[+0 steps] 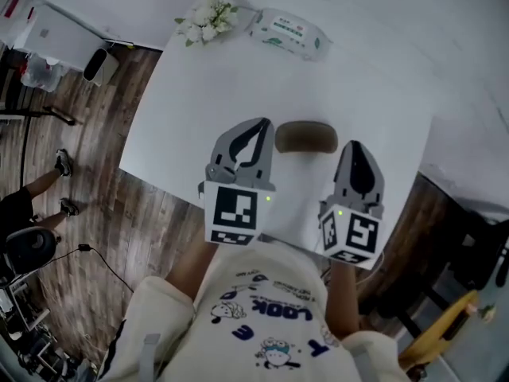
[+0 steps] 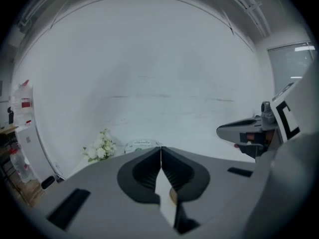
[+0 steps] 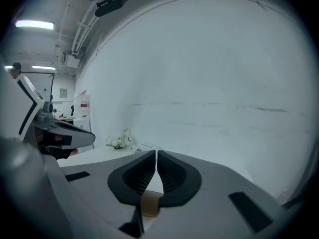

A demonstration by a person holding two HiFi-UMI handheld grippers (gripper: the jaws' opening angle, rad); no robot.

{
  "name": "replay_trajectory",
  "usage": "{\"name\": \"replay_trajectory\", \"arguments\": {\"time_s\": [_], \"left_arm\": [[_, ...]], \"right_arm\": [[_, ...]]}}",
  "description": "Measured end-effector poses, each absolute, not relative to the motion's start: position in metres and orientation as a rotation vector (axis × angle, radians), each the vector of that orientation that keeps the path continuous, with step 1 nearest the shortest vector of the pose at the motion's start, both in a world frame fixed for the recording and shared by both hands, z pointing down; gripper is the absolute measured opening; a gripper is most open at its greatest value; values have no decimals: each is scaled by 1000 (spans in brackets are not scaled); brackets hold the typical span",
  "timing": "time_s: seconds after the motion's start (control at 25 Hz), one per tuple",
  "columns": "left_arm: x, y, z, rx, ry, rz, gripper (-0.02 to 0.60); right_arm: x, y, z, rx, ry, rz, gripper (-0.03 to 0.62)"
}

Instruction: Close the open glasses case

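Centrally, the brown glasses case [image 1: 306,136] lies on the white table [image 1: 199,94], its long axis running left to right, between and just below the two gripper tips. The left gripper [image 1: 258,130] flanks its left end and the right gripper [image 1: 355,148] its right, about equally near. Both pairs of jaws are together and hold nothing.

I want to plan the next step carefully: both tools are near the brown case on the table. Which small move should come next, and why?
Probably none on the case: draw both tools back and rest. The glasses case already looks closed and lies flat on the white table. The left tool and right tool are shut, empty and not touching it.
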State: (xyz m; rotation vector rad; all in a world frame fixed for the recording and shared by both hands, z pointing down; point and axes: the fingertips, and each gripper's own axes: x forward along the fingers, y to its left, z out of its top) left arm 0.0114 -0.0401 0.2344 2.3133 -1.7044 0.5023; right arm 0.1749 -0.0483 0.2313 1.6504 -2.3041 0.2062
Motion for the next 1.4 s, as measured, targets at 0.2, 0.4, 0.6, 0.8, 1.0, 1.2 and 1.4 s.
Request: {"name": "replay_trajectory", "arguments": {"time_s": [0.2,0.4,0.6,0.8,1.0,1.2,1.4], "left_arm": [[17,-34,206,2332,-1777,433,2],[19,-26,193,2318,-1827,388,2],[18,-27,183,2331,-1854,363,2],[20,-25,182,2329,-1856,357,2],[20,-24,180,2344,-1862,356,2],[21,-22,179,2346,-1858,351,2],[21,-23,177,2359,-1863,356,2]], "right_arm": [[182,-38,213,1720,-2347,219,6],[191,-33,202,1749,-2365,215,5],[194,-34,194,1761,-2376,192,5],[195,-31,192,1772,-2364,184,3],[196,-30,192,1787,-2356,183,3],[196,-29,188,1788,-2359,168,3],[198,-28,189,1810,-2343,183,3]]}}
